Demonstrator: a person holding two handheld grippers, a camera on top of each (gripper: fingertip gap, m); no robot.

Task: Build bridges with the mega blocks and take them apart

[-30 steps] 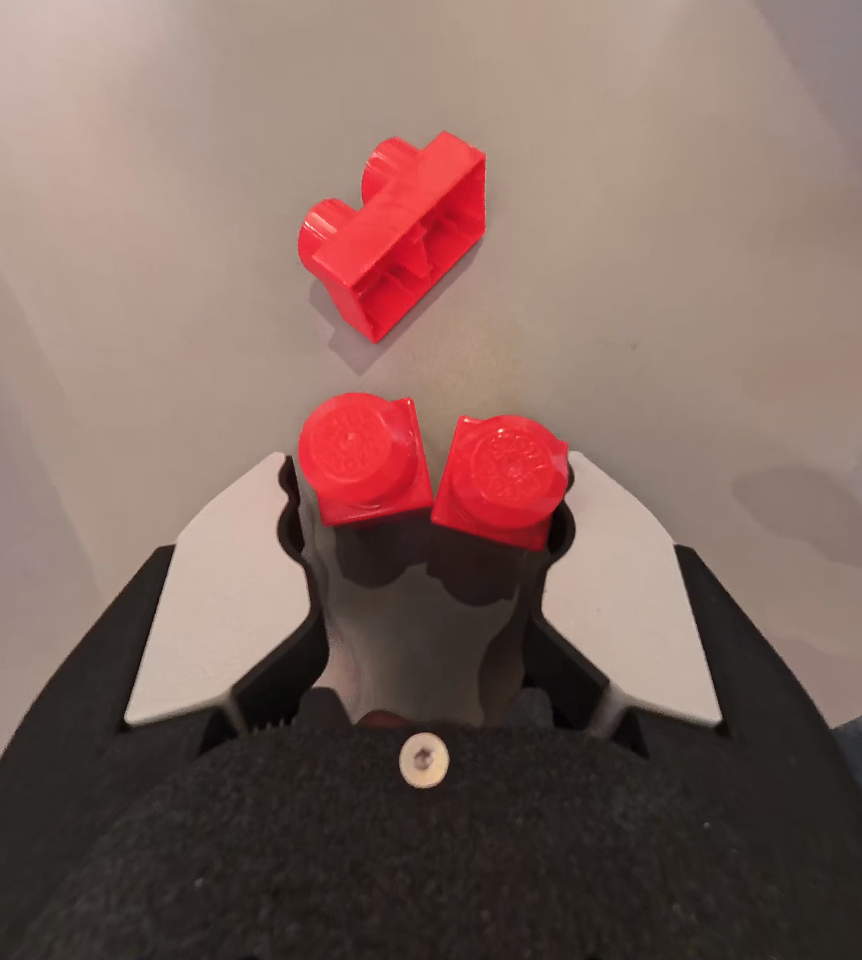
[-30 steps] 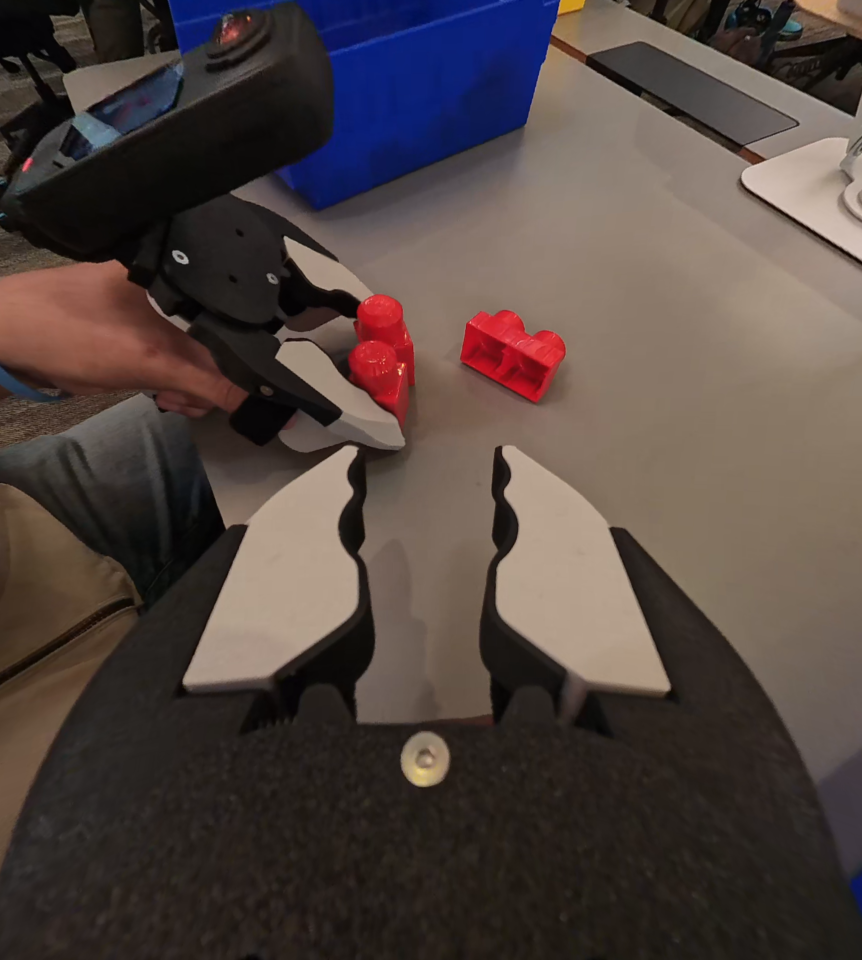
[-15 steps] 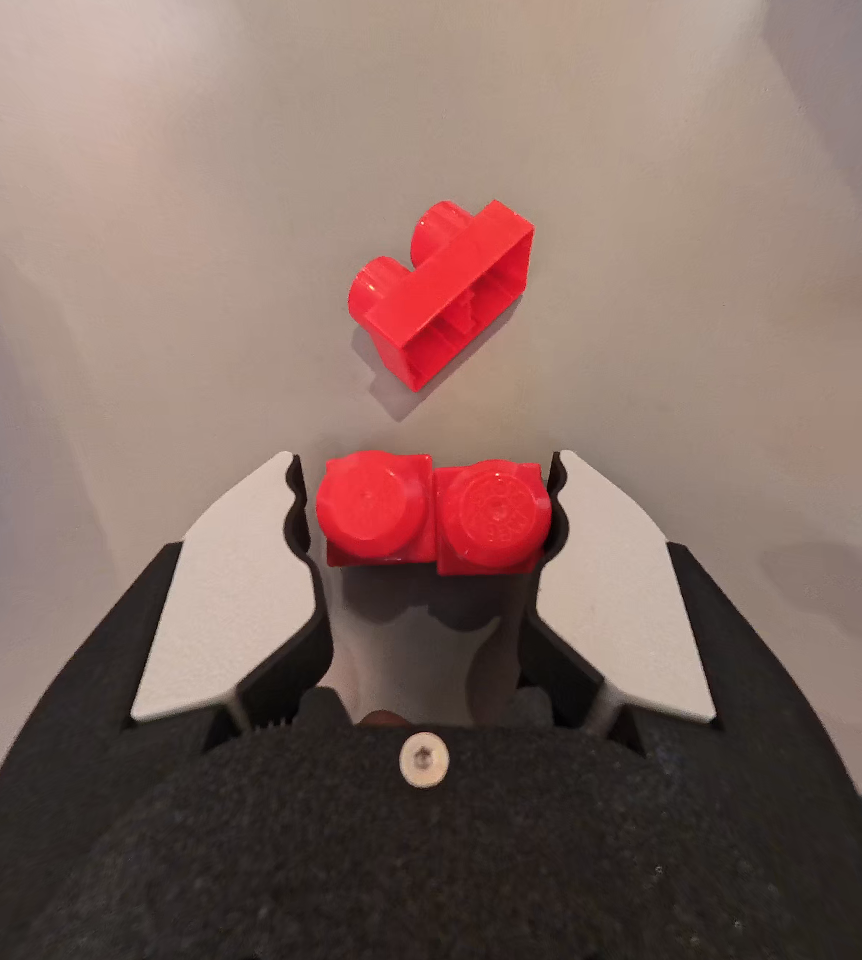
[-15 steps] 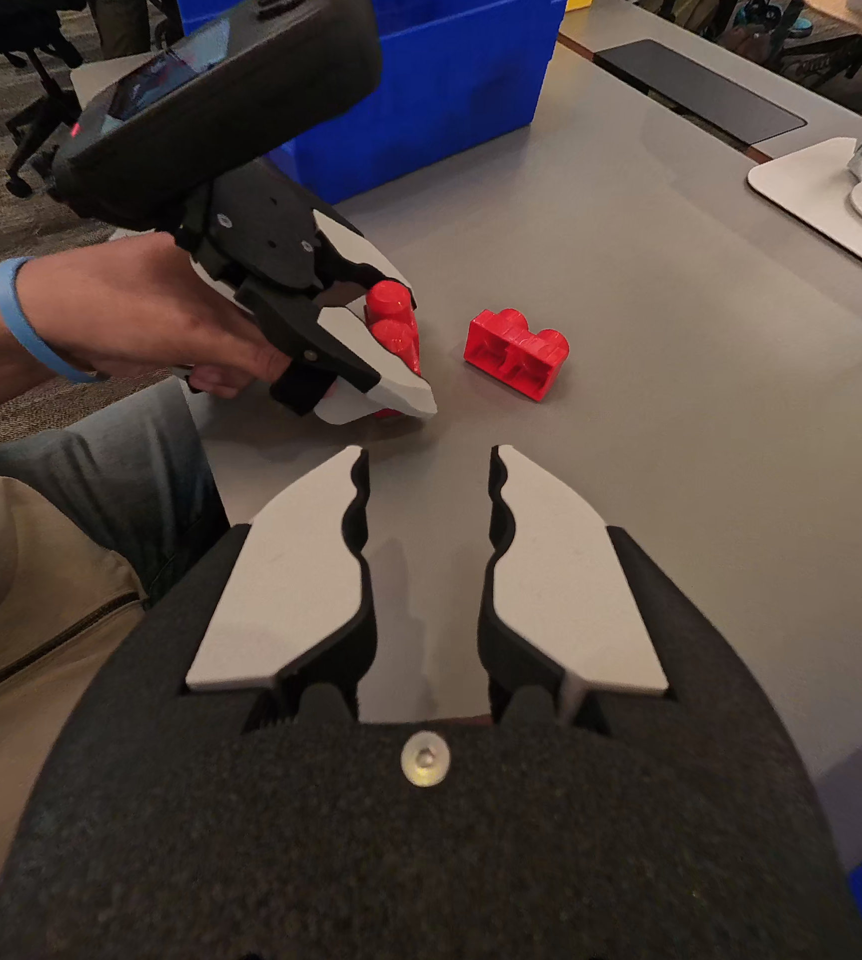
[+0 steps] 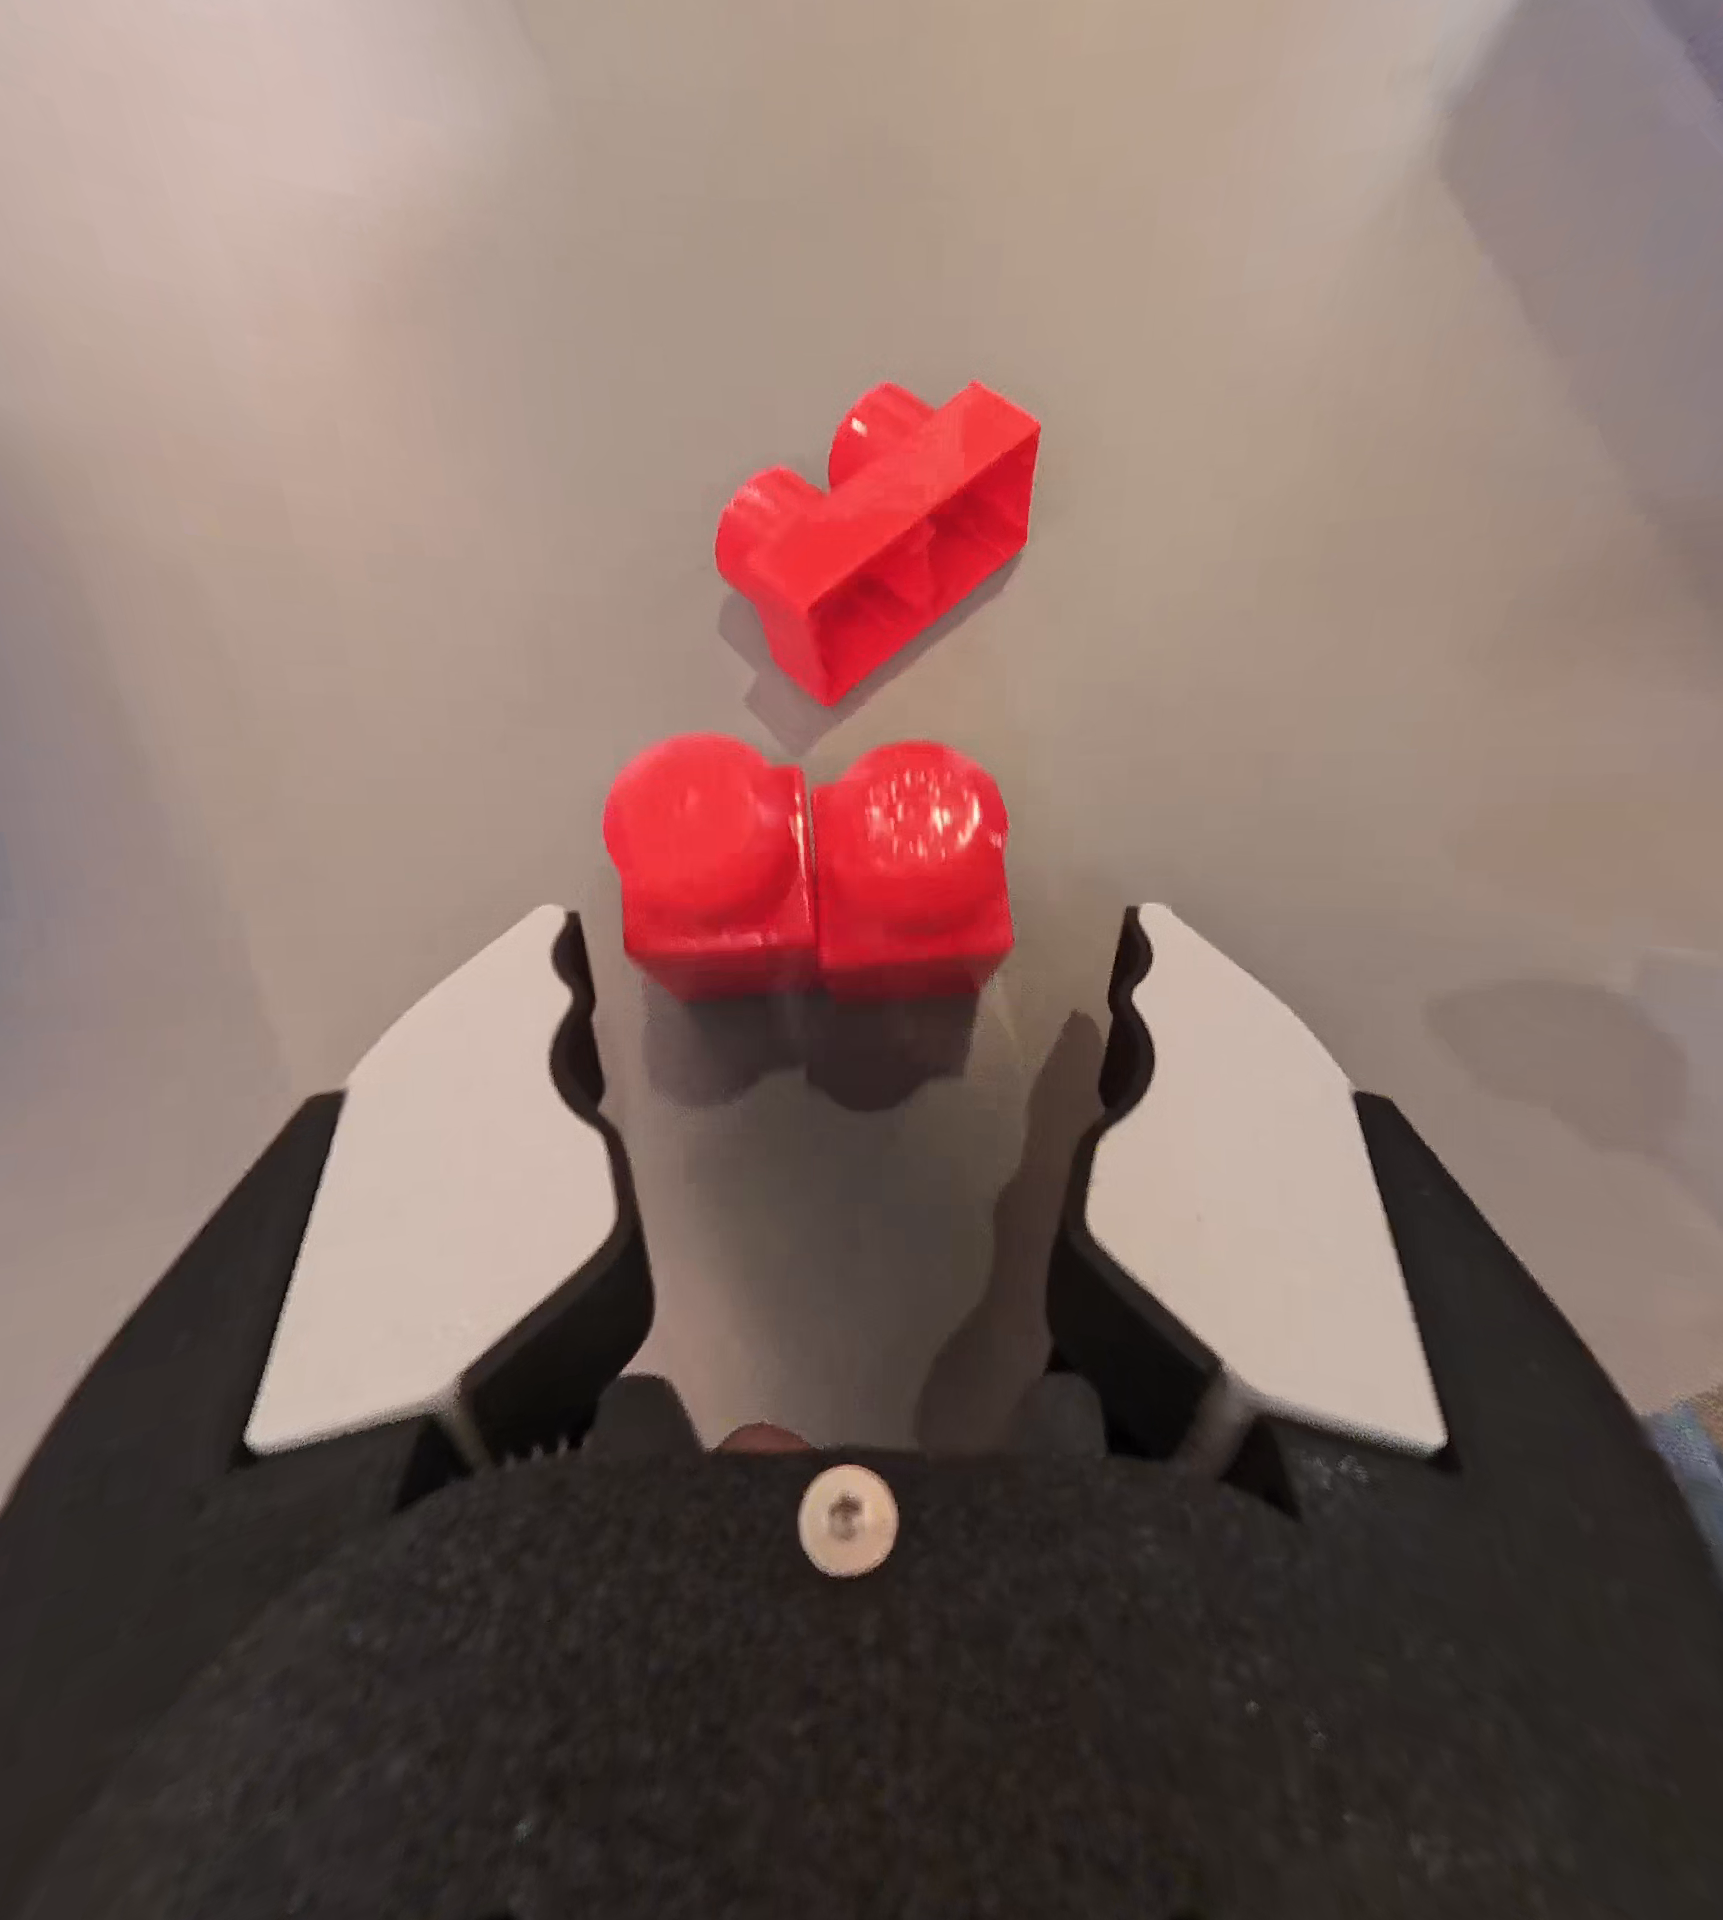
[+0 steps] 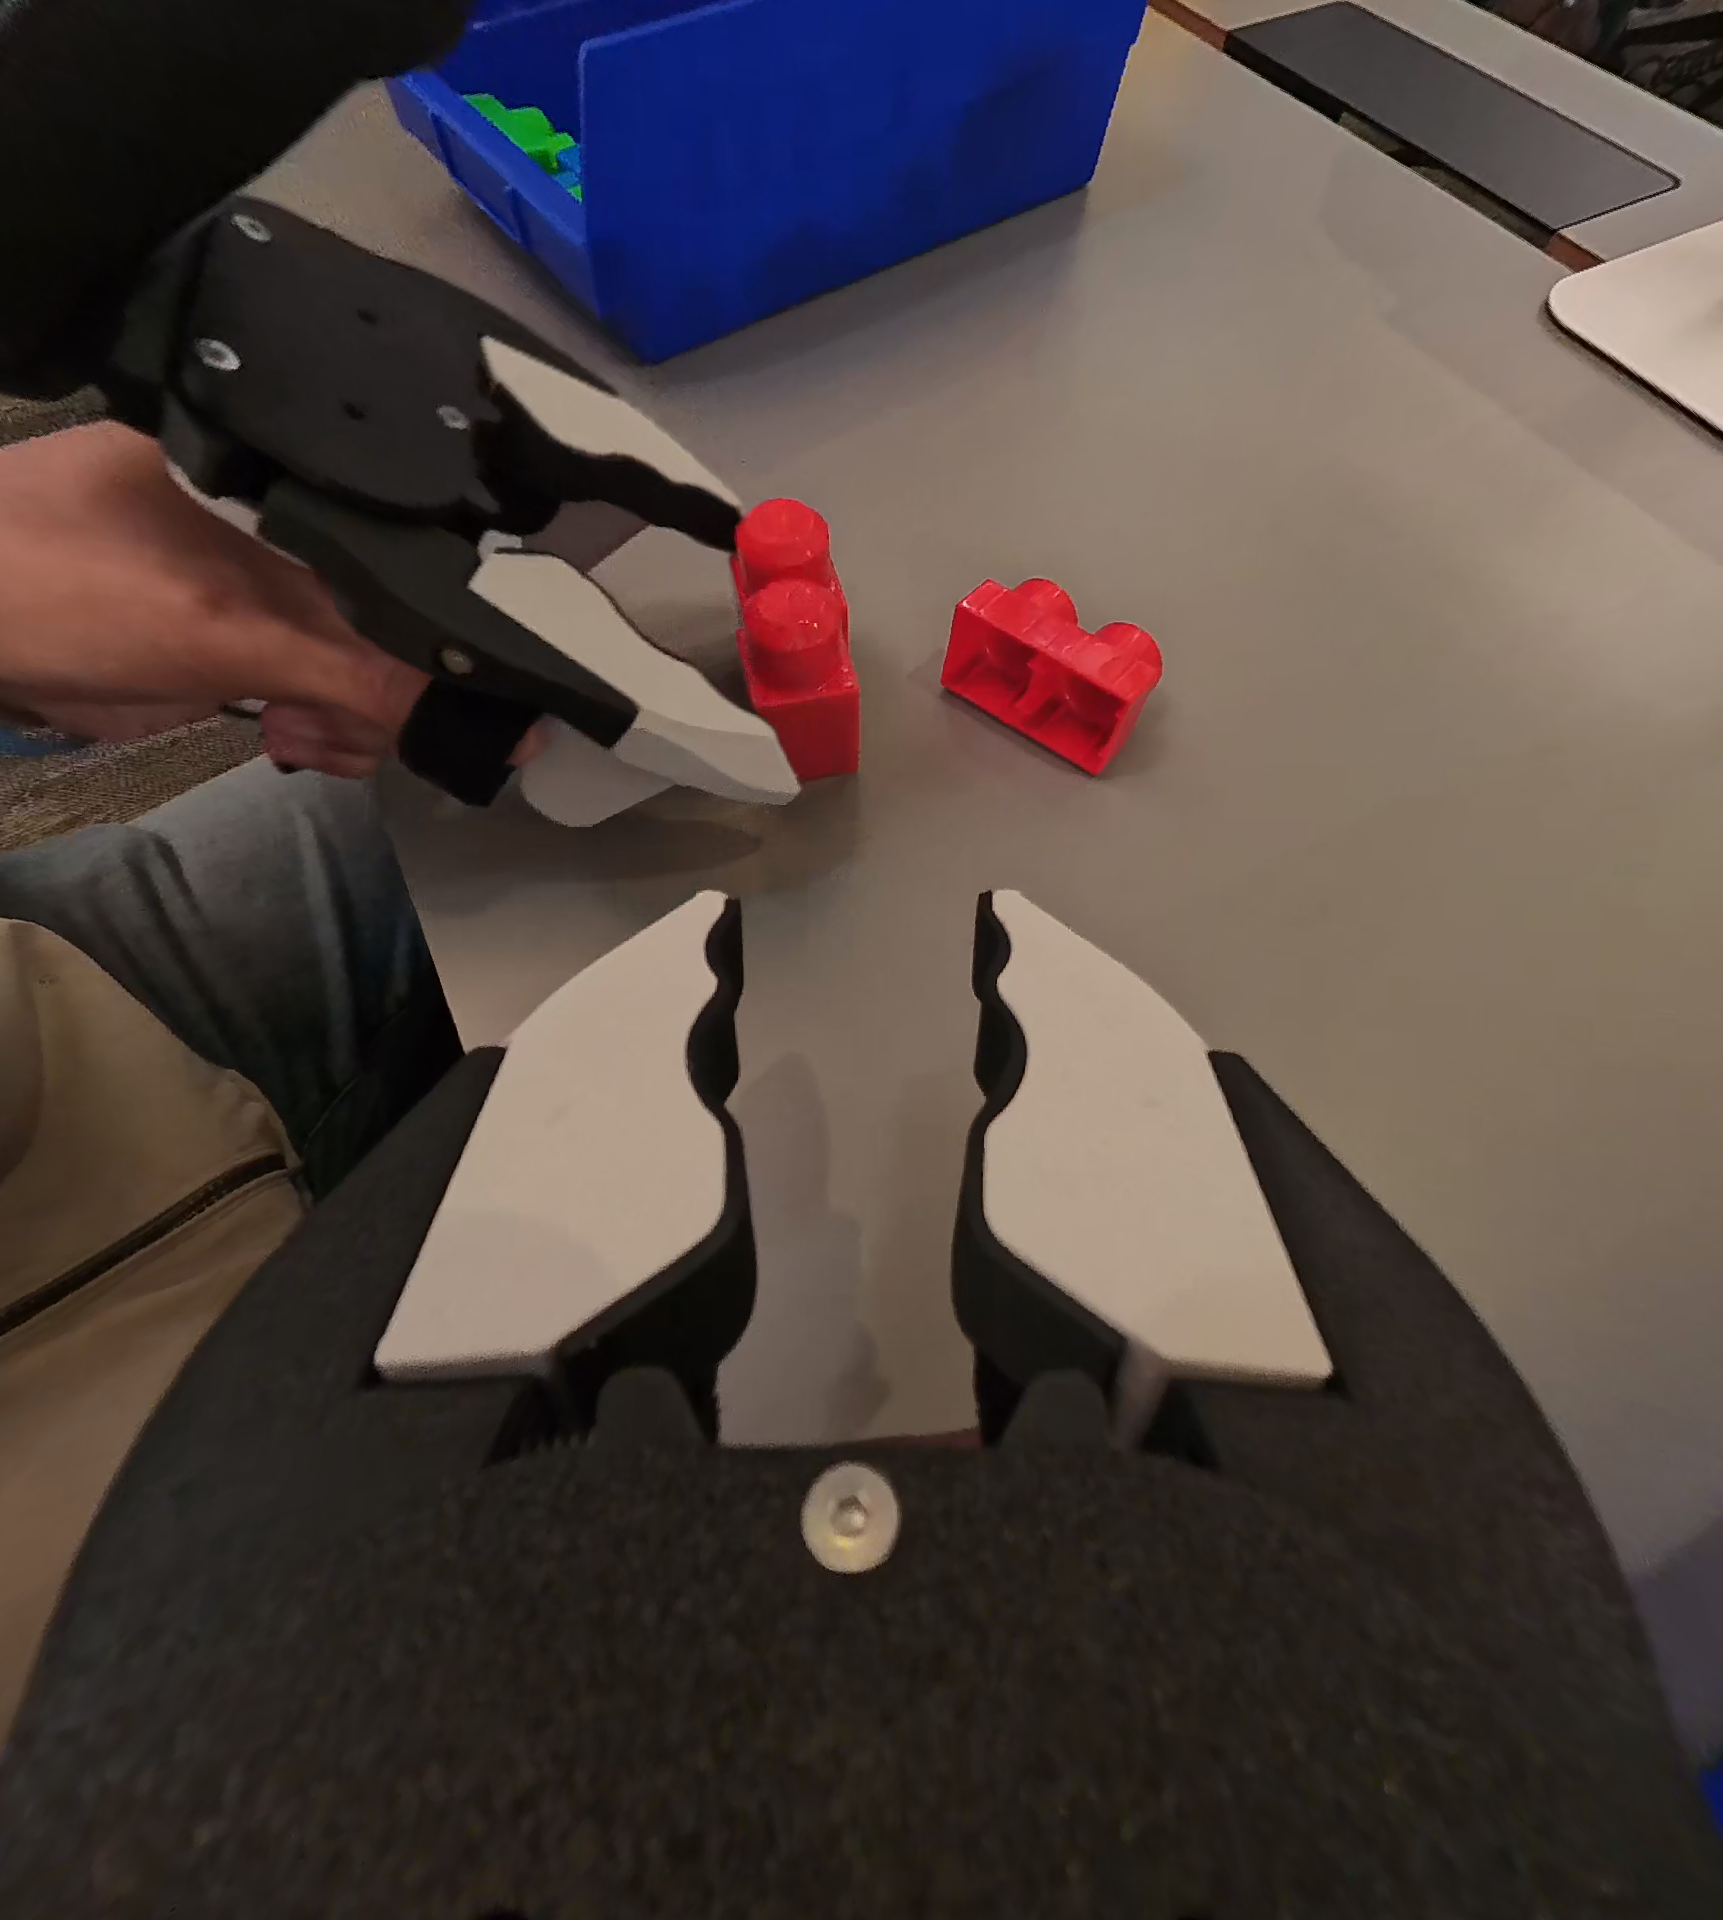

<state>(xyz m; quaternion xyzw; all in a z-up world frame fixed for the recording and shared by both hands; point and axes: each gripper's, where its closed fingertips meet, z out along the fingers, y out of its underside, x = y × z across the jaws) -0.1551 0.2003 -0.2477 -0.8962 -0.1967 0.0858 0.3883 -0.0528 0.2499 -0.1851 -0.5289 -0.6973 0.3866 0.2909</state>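
Two single-stud blocks (image 5: 810,878) are showing plain bright red, and the two-stud block (image 5: 883,535) lying on its side is showing the same red inside and out. The tabletop (image 6: 1356,675) is looking flat grey. Both the left gripper (image 5: 852,925) and the right gripper (image 6: 855,909) are wearing pale grey finger plates over black bodies. The bin (image 6: 836,156) at the far edge is showing deep blue, with green pieces (image 6: 524,130) inside.

My left wrist view looks steeply down along its hand-held gripper (image 5: 852,925), close over the grey table (image 5: 317,520). My right wrist view sits farther back, facing across the table at a shallower angle. Both share the two upright red blocks (image 5: 807,873) and the tipped red block (image 6: 1049,675).
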